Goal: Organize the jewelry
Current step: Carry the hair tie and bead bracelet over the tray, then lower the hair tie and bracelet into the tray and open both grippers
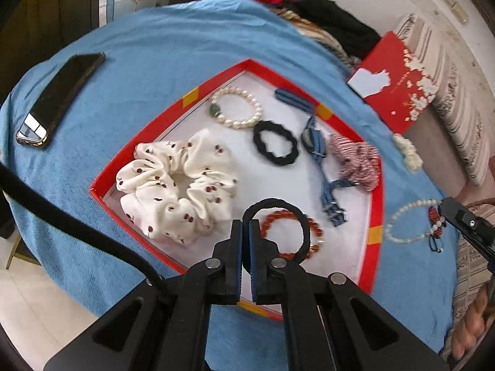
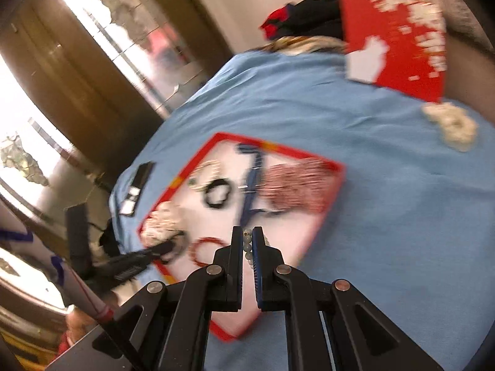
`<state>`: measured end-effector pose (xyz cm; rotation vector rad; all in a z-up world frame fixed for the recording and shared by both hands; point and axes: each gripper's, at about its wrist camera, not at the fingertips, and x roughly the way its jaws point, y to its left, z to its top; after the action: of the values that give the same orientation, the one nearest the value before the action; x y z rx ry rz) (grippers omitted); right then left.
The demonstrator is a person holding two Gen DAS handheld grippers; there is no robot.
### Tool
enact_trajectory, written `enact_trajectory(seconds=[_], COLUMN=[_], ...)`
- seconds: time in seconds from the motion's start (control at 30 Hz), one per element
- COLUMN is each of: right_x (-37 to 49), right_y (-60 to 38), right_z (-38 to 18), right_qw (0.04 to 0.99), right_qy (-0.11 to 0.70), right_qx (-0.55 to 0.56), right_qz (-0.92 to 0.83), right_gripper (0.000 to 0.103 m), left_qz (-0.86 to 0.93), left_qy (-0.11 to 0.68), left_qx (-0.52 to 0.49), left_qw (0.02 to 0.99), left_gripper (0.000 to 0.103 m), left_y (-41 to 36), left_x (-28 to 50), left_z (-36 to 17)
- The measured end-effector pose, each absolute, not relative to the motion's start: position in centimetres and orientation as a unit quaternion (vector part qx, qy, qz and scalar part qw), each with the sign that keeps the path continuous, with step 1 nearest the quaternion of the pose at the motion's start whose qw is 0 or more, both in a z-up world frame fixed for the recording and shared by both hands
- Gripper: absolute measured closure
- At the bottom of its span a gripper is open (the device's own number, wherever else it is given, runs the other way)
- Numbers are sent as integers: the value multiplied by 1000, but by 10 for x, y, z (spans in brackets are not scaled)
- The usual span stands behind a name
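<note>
Left gripper (image 1: 245,227), jaws pinched on a black hair tie (image 1: 276,207) over the red tray (image 1: 376,213); right gripper (image 2: 247,241), jaws clamped on a pearl bracelet (image 1: 405,219); cherry scrunchie (image 1: 176,182) and several others already placed, cream clip (image 1: 408,153) remaining on blue cloth (image 1: 154,43).

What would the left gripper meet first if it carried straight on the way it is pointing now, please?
Probably the orange bead bracelet on the white floor of the red box. The left gripper, shut on a thin black hair tie, points down at it, though depth is unclear.
</note>
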<state>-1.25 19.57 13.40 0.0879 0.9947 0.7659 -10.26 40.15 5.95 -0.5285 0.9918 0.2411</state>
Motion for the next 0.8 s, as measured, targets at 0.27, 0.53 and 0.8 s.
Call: enact_trajectory(seconds=[0.27,0.53,0.8], right_x=[-16,-21,-29], right_y=[232,216,245], right_z=[80,75,76], right_qw=[792,816,818], right_qy=[505,491,471], right_qx=[19,-35,-125], right_qz=[342,302,306], right_gripper=[96,66,70], left_qz=[123,123,144], left_qy=[458,435,418], left_qx=[-256,-257,-261], left_qw=[842,854,858], left_gripper=[99,73,68], left_y=[405,394,388], left_x=[-101,-117,-143], left_z=[58,79,96])
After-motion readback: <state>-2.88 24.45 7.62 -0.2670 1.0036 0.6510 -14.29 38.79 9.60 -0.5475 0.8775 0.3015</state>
